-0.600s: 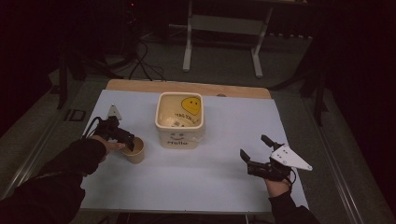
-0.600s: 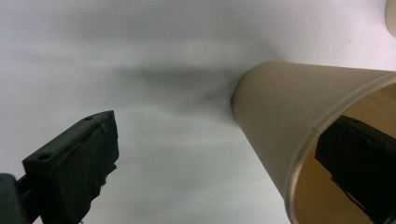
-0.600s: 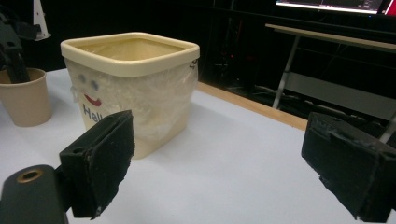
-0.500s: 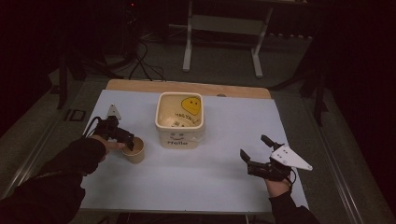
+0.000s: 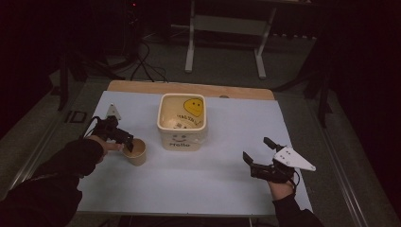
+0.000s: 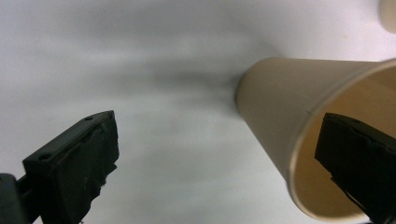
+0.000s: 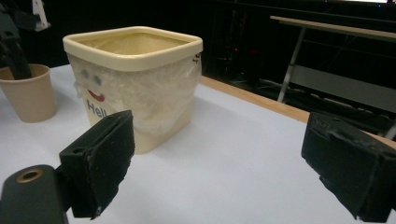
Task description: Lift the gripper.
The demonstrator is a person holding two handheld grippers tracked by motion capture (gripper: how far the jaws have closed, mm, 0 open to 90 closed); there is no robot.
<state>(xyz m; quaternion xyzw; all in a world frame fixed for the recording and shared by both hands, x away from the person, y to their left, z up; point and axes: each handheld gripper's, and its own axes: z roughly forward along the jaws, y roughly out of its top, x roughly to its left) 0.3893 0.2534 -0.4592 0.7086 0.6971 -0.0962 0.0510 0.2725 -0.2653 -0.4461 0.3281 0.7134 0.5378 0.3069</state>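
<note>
The left gripper (image 5: 126,143) stood wide open astride the rim of the paper cup (image 5: 136,151) left of the bin (image 5: 182,118), gripping nothing, so closing squarely on the wall seemed wisest.

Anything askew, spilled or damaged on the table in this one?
Nothing stands out. The paper cup stands upright with the open left gripper straddling its rim, one jaw inside. The cream bucket sits upright too, no spill around either.
</note>
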